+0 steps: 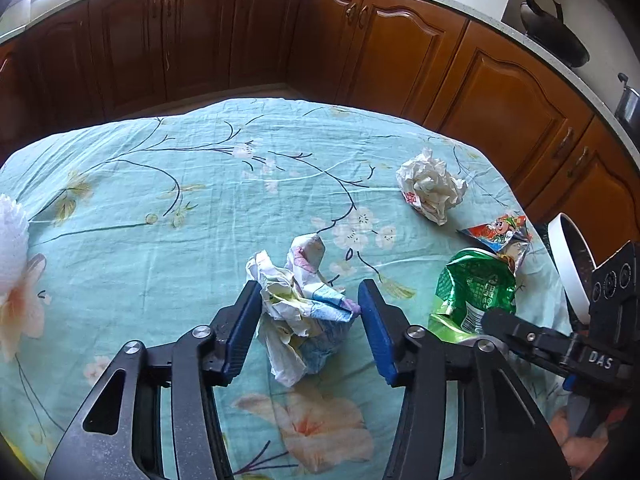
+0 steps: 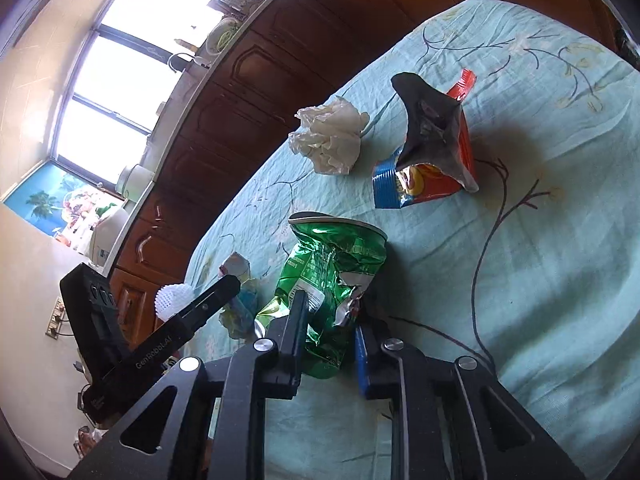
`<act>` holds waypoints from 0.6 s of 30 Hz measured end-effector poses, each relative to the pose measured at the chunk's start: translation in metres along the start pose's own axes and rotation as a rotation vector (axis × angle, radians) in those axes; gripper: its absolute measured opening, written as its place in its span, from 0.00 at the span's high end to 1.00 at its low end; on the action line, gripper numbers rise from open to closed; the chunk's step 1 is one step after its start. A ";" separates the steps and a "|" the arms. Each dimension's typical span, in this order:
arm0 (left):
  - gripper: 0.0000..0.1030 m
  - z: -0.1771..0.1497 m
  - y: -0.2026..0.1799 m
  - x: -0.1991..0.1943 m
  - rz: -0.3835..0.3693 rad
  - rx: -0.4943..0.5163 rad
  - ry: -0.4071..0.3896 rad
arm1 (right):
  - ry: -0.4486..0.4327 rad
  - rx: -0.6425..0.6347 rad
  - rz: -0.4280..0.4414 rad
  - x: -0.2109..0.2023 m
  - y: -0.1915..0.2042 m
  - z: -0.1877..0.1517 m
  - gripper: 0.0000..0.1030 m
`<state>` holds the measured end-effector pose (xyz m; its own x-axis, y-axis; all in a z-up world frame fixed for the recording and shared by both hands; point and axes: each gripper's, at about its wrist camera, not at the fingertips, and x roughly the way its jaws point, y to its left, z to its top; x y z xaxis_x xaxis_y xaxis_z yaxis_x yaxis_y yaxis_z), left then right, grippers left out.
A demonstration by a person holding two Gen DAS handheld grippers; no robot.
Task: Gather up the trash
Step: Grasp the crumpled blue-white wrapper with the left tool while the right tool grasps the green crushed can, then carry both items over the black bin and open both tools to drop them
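On the teal flowered tablecloth (image 1: 160,240) lies a crumpled printed paper wrapper (image 1: 304,308), and my left gripper (image 1: 309,292) is shut on it, a blue pad touching each side. To its right, my right gripper (image 2: 330,316) is shut on the lower part of a crushed green foil snack bag (image 2: 332,264). That bag (image 1: 472,288) and the right gripper's finger (image 1: 520,332) show at the right edge of the left wrist view. The left gripper's finger (image 2: 216,292) and its paper wrapper (image 2: 240,312) appear at the left of the right wrist view.
A white crumpled paper ball (image 1: 430,186) (image 2: 328,140) and a red and blue snack bag (image 1: 500,236) (image 2: 432,160) lie farther back. A white foam mesh (image 1: 12,240) sits at the left table edge. Brown cabinets (image 1: 360,40) ring the table closely.
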<state>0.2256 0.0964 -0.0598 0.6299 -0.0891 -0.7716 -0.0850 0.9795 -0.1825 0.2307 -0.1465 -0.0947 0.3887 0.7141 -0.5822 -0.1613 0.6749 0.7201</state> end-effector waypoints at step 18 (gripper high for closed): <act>0.68 -0.023 -0.088 -0.059 -0.207 0.115 -0.051 | -0.232 -0.068 -0.109 -0.131 -0.024 -0.020 0.88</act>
<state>0.1785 0.0114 -0.0124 0.6628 -0.2840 -0.6928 0.1369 0.9557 -0.2607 0.1658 -0.2528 -0.0430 0.6031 0.5801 -0.5474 -0.1649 0.7622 0.6260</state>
